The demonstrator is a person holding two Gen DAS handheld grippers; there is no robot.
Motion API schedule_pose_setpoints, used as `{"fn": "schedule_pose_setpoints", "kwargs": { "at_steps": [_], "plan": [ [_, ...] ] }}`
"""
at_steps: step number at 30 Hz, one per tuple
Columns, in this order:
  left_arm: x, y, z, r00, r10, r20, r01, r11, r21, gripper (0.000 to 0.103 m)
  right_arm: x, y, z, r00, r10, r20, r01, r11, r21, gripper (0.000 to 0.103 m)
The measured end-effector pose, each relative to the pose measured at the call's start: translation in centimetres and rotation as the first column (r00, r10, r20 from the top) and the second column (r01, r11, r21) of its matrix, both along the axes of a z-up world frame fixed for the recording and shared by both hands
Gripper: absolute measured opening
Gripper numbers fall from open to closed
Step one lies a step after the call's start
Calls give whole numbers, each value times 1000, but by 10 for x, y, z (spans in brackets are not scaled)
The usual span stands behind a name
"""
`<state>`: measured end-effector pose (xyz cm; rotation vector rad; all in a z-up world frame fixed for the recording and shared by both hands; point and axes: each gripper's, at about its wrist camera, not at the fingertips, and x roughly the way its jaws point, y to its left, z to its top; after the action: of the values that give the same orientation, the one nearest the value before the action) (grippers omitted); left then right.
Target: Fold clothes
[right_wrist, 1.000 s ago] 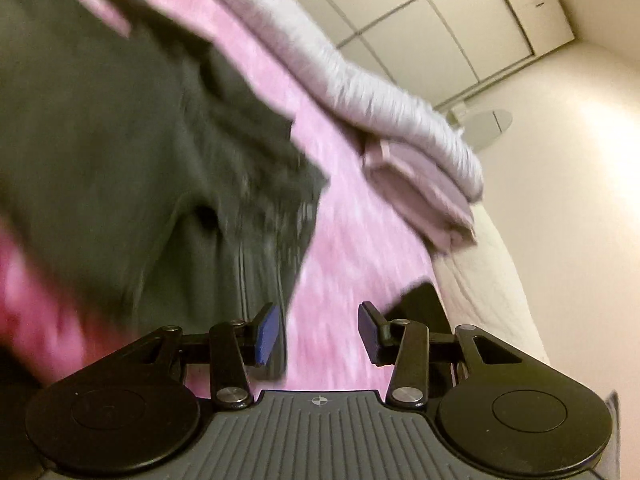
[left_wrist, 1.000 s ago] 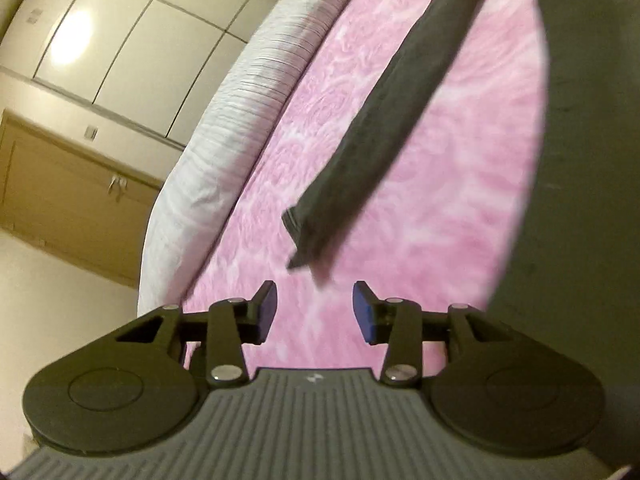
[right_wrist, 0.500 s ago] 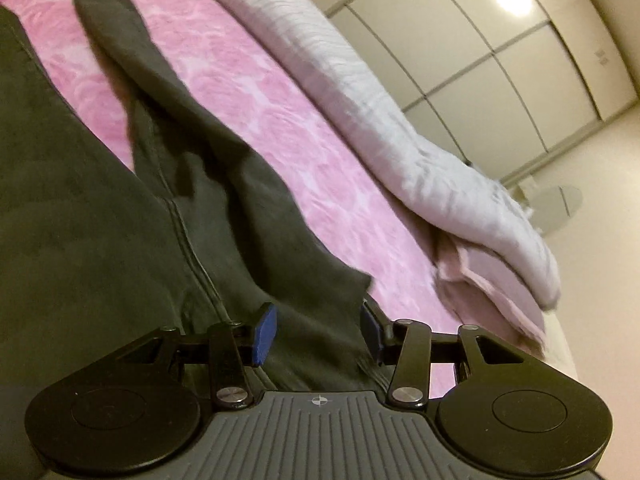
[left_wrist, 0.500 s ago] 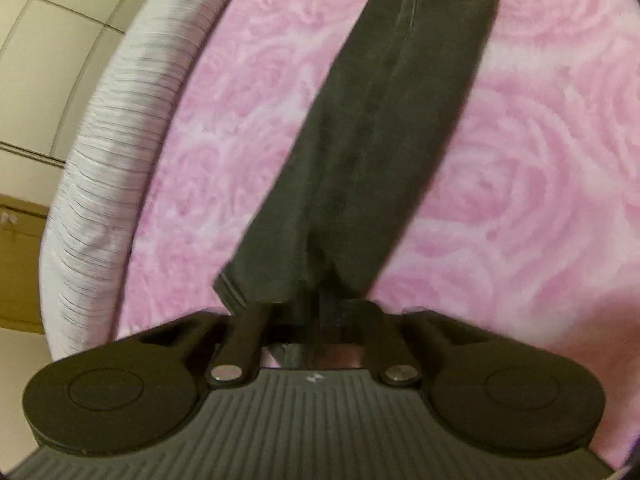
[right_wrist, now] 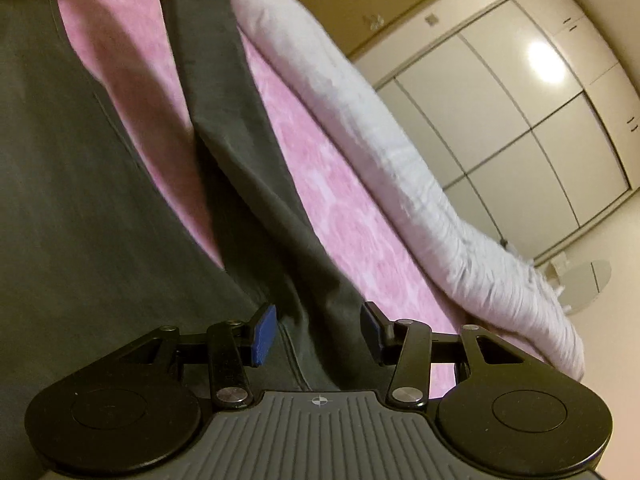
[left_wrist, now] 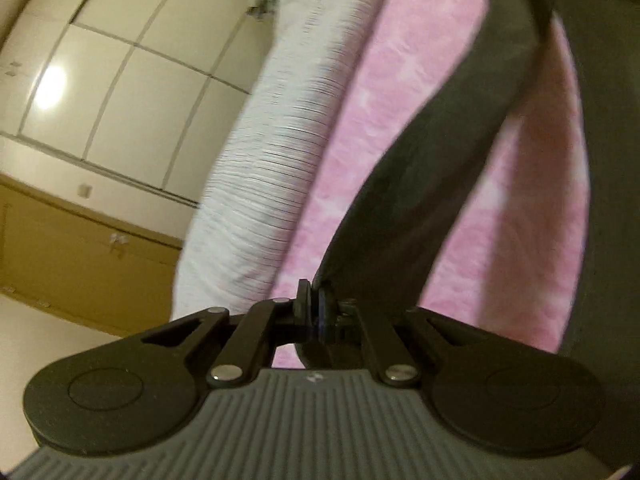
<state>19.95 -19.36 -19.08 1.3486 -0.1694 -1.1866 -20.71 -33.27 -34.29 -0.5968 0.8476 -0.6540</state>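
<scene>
A dark grey garment [left_wrist: 432, 168] lies on a pink rose-patterned bedspread [left_wrist: 384, 80]. My left gripper [left_wrist: 314, 308] is shut on the end of its long sleeve, which rises off the bed toward the garment's body at the right. In the right wrist view the same garment [right_wrist: 80, 184] fills the left side, and its sleeve [right_wrist: 240, 168] runs down to my right gripper [right_wrist: 318, 330]. That gripper is open, its blue pads either side of the dark fabric without pinching it.
A rolled white striped duvet [left_wrist: 280, 160] lies along the far edge of the bed; it also shows in the right wrist view [right_wrist: 400, 168]. White wardrobe doors [right_wrist: 520, 120] and a wooden cabinet [left_wrist: 80, 264] stand beyond the bed.
My left gripper came down on the sleeve end, shut on it, and has lifted it. My right gripper stayed open and moved over the garment's edge.
</scene>
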Motion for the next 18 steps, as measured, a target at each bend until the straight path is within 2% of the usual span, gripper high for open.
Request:
{"fn": "schedule_pose_setpoints", "kwargs": {
  "at_steps": [3,4,5,8,11,15,18],
  "plan": [
    [16,-32,11,998,56,2,-56,998,-18,4,2,0,3,1000,-1,26,1,1000,-2,48],
    [24,-48,6,997,78,7,-78,997,-14,4,4,-2,2,999,-7,31,7,1000,5,48],
    [33,-67,-5,994,104,17,-104,994,-14,8,7,-7,1,999,-14,32,13,1000,14,49],
    [61,-120,-58,977,192,88,-192,981,-13,36,17,-23,-7,999,-40,26,38,998,44,50],
    [82,-150,-112,958,254,135,-258,966,16,34,29,-39,-11,998,-61,10,60,994,88,50],
    [76,-117,-148,980,154,125,-164,984,71,35,38,-59,-11,996,-76,39,68,982,178,50],
    [70,-89,-168,991,41,127,-55,993,106,37,50,-69,-8,993,-92,71,71,965,254,50]
  ]
}}
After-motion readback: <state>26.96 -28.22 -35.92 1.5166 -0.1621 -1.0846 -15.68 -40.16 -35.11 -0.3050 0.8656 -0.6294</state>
